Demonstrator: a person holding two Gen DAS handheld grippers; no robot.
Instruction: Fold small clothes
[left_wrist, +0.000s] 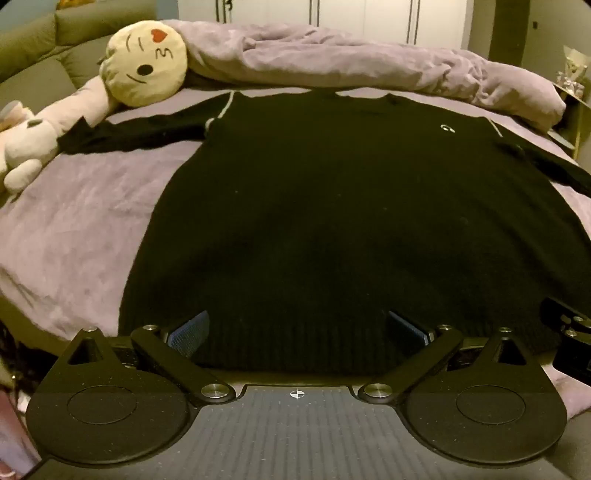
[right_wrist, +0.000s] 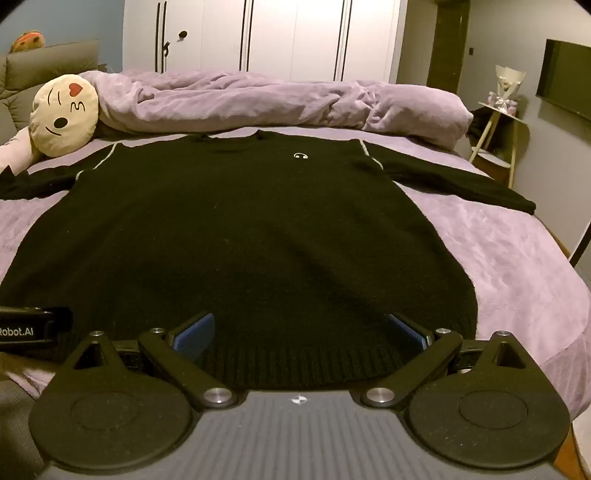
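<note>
A black knit sweater lies flat on the purple bed, front up, collar far, ribbed hem near me. Both sleeves stretch sideways; a small white logo sits on the chest. My left gripper stands open above the hem's left part, its blue pads wide apart with only flat fabric beneath. My right gripper is open too, over the hem's right part, blue pads spread and not pinching the sweater. Each gripper's body shows at the other view's edge.
A crumpled purple duvet runs along the bed's far side. A round emoji pillow and a plush toy lie at the far left. A small side table stands off the bed's right side, wardrobes behind.
</note>
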